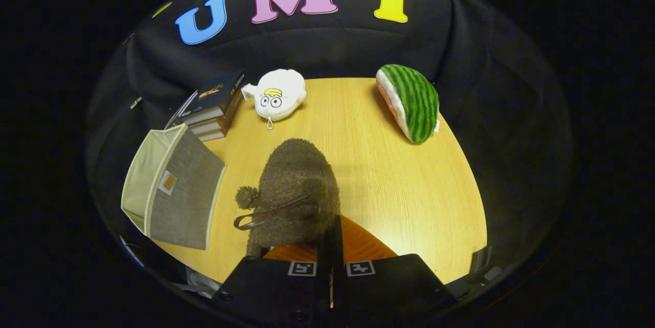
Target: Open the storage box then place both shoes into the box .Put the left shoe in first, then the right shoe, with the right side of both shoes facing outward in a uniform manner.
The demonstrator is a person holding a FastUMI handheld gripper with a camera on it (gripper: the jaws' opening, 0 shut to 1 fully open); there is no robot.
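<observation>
A brown fuzzy shoe (294,174) with a dark ribbon bow and pom-poms hangs just ahead of my fingers, toe pointing away from me. My gripper (330,228) is shut on the rim of its opening, and the orange lining (363,246) shows beside the fingers. Left of the shoe stands the grey fabric storage box (181,200) with pale trim. The box is open, and its pale inside (146,174) shows on the side away from the shoe.
A stack of books (212,110) sits behind the box. A white plush toy (279,93) lies at the far side of the wooden table (409,190). A watermelon-slice plush (412,102) lies at the far right.
</observation>
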